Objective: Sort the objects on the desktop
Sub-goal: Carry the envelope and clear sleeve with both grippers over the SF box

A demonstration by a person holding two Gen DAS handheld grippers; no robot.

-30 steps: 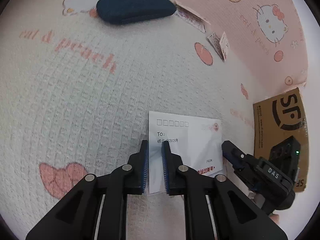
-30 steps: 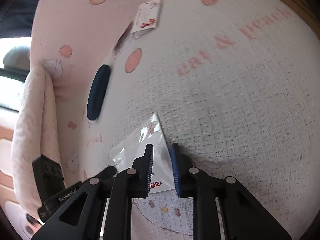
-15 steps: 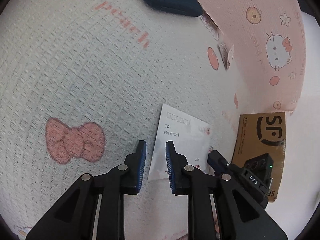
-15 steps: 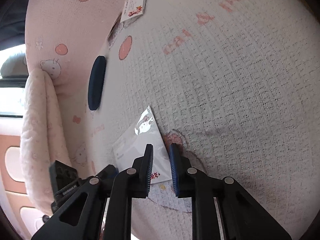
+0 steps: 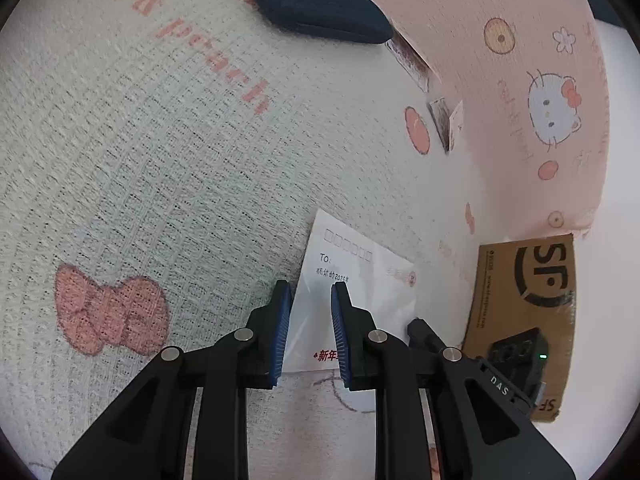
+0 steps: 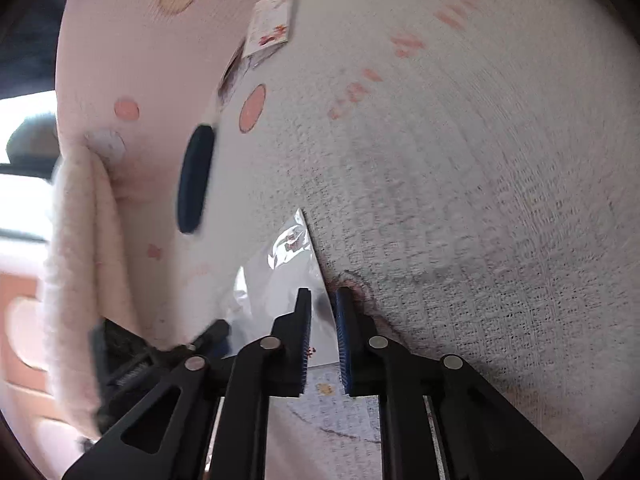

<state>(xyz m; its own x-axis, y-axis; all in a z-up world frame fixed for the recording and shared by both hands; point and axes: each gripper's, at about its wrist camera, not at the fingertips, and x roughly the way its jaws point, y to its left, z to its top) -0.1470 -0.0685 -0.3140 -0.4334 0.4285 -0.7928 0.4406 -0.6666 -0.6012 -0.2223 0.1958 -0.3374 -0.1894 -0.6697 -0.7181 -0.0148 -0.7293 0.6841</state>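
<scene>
A white envelope (image 5: pixel 360 276) in a clear sleeve lies on the Hello Kitty blanket (image 5: pixel 160 160). My left gripper (image 5: pixel 308 292) sits over its near left edge. Its jaws stand a narrow gap apart, with the envelope showing between them and neither pad pressing on it. In the right wrist view the envelope (image 6: pixel 280 280) has its right corner raised off the blanket. My right gripper (image 6: pixel 325 294) is shut on that thin corner. The right gripper (image 5: pixel 424 328) also shows as a black tip at the envelope's right side. The left gripper (image 6: pixel 216 326) shows at the envelope's far edge.
A dark blue pouch (image 5: pixel 320 4) lies at the far side, with small card packets (image 5: pixel 448 120) beside it against the pink fold. A brown SF cardboard mailer (image 5: pixel 524 312) lies to the right of the envelope. A rolled cream towel (image 6: pixel 80 260) borders the left.
The left view has rolled, so the envelope now sits tilted in it, and the left jaws stand a little wider. The right jaws have closed in on the envelope's corner.
</scene>
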